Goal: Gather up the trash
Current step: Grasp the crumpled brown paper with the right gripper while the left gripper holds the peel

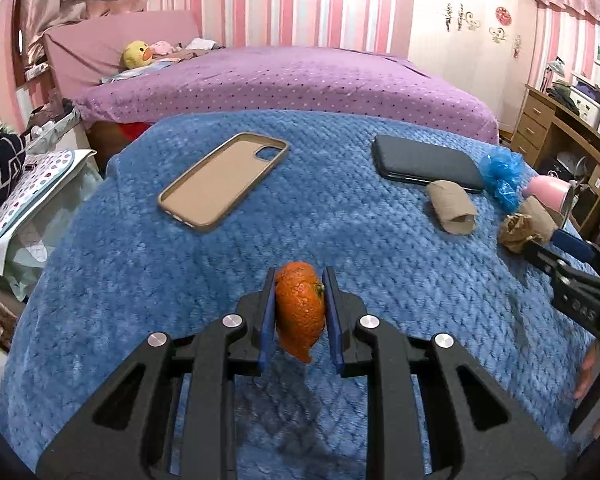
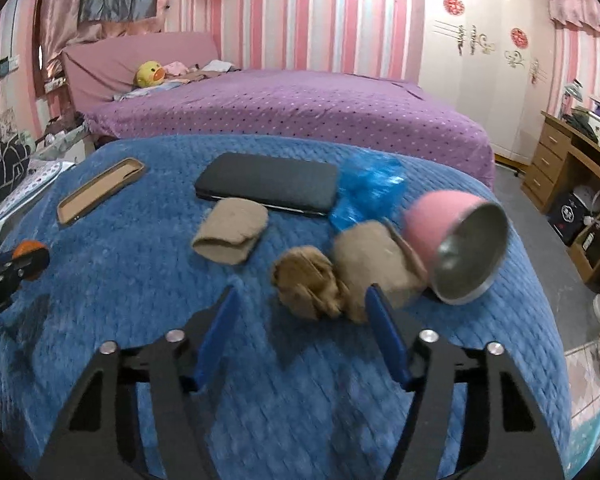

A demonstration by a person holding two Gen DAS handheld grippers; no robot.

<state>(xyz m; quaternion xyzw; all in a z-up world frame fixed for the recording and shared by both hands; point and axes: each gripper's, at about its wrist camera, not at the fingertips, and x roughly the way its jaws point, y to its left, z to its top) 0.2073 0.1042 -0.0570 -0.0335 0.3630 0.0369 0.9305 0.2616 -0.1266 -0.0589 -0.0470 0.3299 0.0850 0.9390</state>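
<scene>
My left gripper (image 1: 299, 280) is shut on an orange peel (image 1: 300, 308) and holds it just above the blue blanket (image 1: 180, 280); the peel also shows at the far left of the right wrist view (image 2: 30, 250). My right gripper (image 2: 300, 300) is open, close in front of a crumpled brown paper wad (image 2: 308, 282) and a cardboard roll (image 2: 374, 264). A second flattened cardboard roll (image 2: 230, 232) and a crumpled blue plastic bag (image 2: 368, 192) lie beyond. The right gripper also shows at the right edge of the left wrist view (image 1: 548, 250).
A tan phone case (image 1: 224, 180) and a black phone (image 1: 426, 162) lie on the blanket. A pink cup (image 2: 456, 240) lies tipped on its side at the right. A purple bed (image 1: 284, 80) stands behind, a wooden desk (image 2: 572, 160) at the right.
</scene>
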